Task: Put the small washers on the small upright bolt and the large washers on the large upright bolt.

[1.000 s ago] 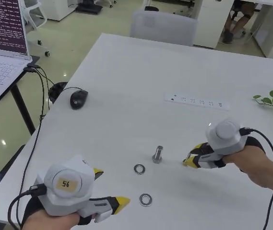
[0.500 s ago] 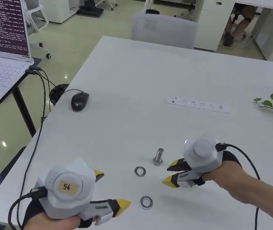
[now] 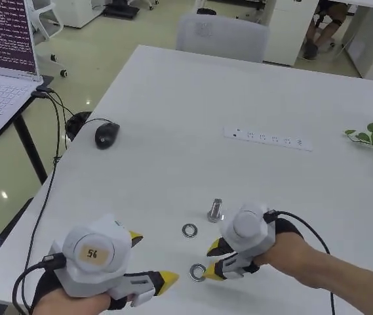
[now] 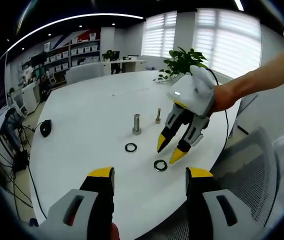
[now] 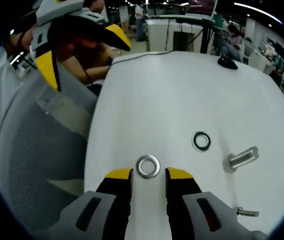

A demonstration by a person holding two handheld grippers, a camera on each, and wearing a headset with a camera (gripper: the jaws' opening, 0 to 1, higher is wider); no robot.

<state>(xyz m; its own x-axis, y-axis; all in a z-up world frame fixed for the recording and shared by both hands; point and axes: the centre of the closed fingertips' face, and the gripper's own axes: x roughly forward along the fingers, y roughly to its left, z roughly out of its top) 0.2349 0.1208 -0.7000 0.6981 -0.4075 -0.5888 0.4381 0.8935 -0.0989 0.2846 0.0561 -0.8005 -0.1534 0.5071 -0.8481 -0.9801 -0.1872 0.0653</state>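
Two flat steel washers lie on the white table: the near washer [image 3: 198, 271] [image 4: 160, 165] [image 5: 148, 166] and the far washer [image 3: 189, 230] [image 4: 131, 147] [image 5: 201, 141]. The large bolt [image 3: 215, 210] [image 4: 137, 124] [image 5: 241, 159] stands upright behind them, and the small bolt [image 4: 157, 115] [image 5: 246, 212] stands a little further off. My right gripper [image 3: 211, 261] [image 4: 168, 150] [image 5: 149, 174] is open, its yellow tips just short of the near washer and pointing at it. My left gripper [image 3: 151, 258] [image 4: 150, 172] [image 5: 82, 50] hovers open near the table's front edge, holding nothing.
A white power strip [image 3: 268, 139] lies across the table beyond the bolts. A black mouse [image 3: 107, 134] with its cable sits at the left edge. A plant sprig [image 3: 372, 134] reaches in at the right. A laptop [image 3: 2, 59] stands on a side stand to the left.
My right gripper has moved left and toward me, from right of the large bolt down to the near washer, and its jaws have spread. The left gripper has stayed put.
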